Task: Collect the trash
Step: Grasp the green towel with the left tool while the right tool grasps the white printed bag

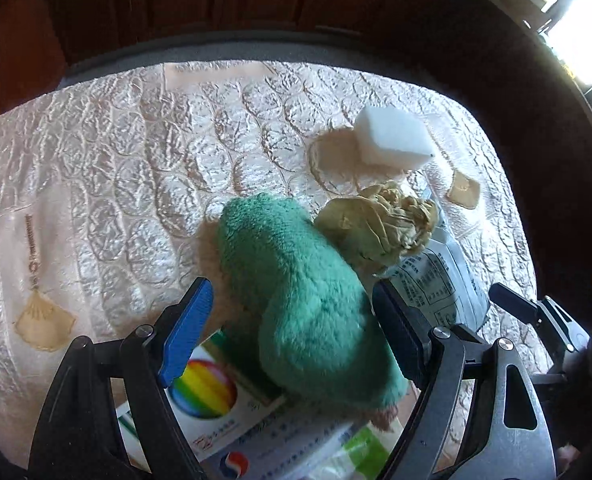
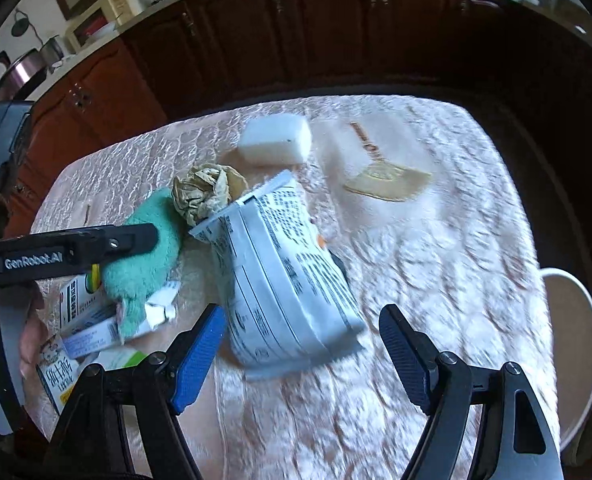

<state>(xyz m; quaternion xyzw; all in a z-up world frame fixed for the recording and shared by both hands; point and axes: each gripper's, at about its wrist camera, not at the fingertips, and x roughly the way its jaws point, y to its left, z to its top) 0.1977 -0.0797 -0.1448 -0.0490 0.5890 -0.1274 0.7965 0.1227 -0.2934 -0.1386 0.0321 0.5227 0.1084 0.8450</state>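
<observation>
The left gripper stands spread, its jaws either side of a fuzzy green cloth but not pressing on it. The cloth looks soft, light and thick, so it should squash under the pads; whether it counts as trash I cannot tell. Under the gripper, towards the camera, lie small cardboard boxes, one with a rainbow print: light and stiff-walled by the look of them, best pinched across the narrow sides, though they would likely crush under a hard squeeze.

Just ahead and to the right of this gripper's right jaw sits a crumpled paper ball, touching the cloth. It should weigh next to nothing and give way; a pinch through its middle would serve. Beyond it a white foam block rests on the quilted table cover, well ahead of the jaws: springy and light, I judge.

The right gripper is also spread, with nothing pinched. A grey-white printed pouch lies ahead of it, its near end between the fingertips and closer to the left, blue-padded one. The foil-like film looks slick and limp, probably near empty. The sealed end nearest the jaws seems the surest hold; the smooth flat face might slip. The pouch's torn top lies at the far end, beside the paper ball.
</observation>
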